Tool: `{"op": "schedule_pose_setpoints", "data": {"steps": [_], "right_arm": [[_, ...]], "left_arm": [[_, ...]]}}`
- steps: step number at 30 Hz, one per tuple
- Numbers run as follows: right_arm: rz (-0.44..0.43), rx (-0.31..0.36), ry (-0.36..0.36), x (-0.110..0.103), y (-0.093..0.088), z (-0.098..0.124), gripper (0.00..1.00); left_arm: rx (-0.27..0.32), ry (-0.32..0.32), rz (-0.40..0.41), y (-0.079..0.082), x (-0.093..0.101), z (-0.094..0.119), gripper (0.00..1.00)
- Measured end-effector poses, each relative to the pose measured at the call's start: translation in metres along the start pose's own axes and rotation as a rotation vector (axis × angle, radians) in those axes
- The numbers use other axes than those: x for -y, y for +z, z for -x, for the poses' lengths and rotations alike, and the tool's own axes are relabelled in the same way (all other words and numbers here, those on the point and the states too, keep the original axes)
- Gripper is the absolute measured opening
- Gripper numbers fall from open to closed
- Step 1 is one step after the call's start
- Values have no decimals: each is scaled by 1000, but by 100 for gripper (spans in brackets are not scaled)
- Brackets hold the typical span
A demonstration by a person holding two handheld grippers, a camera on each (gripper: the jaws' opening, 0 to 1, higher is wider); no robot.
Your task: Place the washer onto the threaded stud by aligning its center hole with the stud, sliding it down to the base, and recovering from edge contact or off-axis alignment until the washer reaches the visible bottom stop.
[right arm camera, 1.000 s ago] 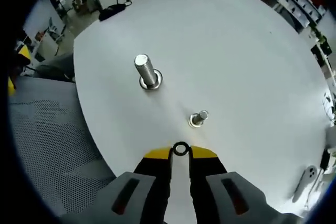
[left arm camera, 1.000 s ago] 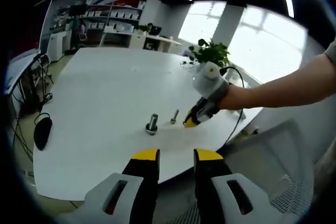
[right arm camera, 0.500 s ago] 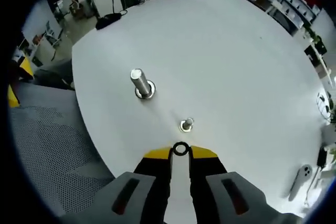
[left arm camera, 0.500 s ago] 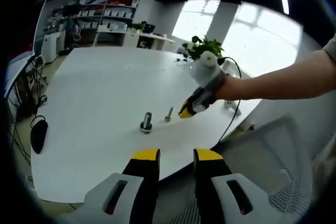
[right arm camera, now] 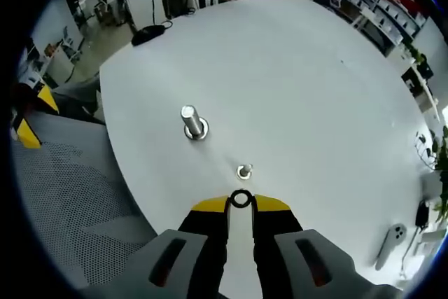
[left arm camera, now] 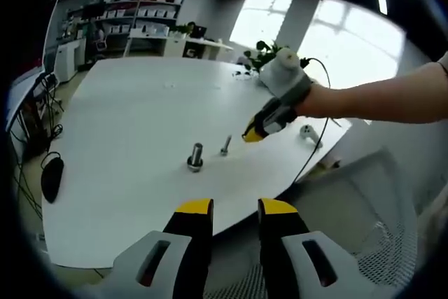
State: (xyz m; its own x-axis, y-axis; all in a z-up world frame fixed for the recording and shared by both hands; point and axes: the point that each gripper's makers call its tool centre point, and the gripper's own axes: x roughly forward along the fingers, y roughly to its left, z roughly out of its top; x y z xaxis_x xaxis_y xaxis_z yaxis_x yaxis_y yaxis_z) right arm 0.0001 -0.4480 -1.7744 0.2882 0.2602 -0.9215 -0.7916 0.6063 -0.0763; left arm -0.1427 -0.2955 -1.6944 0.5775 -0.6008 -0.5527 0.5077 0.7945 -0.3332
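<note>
A small dark washer (right arm camera: pixel 241 199) is pinched flat between my right gripper's (right arm camera: pixel 241 201) yellow fingertips, hovering just short of a thin threaded stud (right arm camera: pixel 244 171) that stands upright on the white table (right arm camera: pixel 315 103). A thicker bolt (right arm camera: pixel 192 122) with a wide base stands further left. In the left gripper view the right gripper (left arm camera: pixel 253 133) hangs above and right of the thin stud (left arm camera: pixel 226 145), with the thick bolt (left arm camera: pixel 195 157) beside it. My left gripper (left arm camera: pixel 234 208) is open and holds nothing, off the table's near edge.
A black mouse (left arm camera: pixel 51 178) lies near the table's left edge. A white remote (right arm camera: pixel 389 243) and cable sit at the far right. A mesh chair (right arm camera: pixel 63 194) stands beside the table. A potted plant (left arm camera: pixel 269 50), shelves and desks fill the background.
The right gripper has risen, so the stud and bolt look smaller and further below it. The washer stays pinched. The left gripper has hardly moved.
</note>
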Motion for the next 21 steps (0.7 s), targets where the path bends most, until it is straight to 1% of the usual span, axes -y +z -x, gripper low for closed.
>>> {"op": "schedule_pose_setpoints", "data": {"steps": [1,4,6,10,13,18,21], "right_arm": [[1,2,-2,1,1,1,14],[-4,11,2,1,8,2,14],[-1,19,4,-2,12,3,14],[65,8,-1,-4,19,-3,14],[84,11,-3,-3,23,-8,14],[119,2,-12,2,25,-13,14],[102,-3,-13,7,24,-14,14]], "left_arm": [[5,-1,1,1,0,0,23],[-25,4,-3,-4,0,-1,23],[-14,3,0,-3,0,0,23],[-15,-3,-3,-2,1,-1,23],[-5,3,3,-1,0,0,23],[-9,-1,-4,-1,0,0,23],[-10,-2,-5,-1,0,0,23]]}}
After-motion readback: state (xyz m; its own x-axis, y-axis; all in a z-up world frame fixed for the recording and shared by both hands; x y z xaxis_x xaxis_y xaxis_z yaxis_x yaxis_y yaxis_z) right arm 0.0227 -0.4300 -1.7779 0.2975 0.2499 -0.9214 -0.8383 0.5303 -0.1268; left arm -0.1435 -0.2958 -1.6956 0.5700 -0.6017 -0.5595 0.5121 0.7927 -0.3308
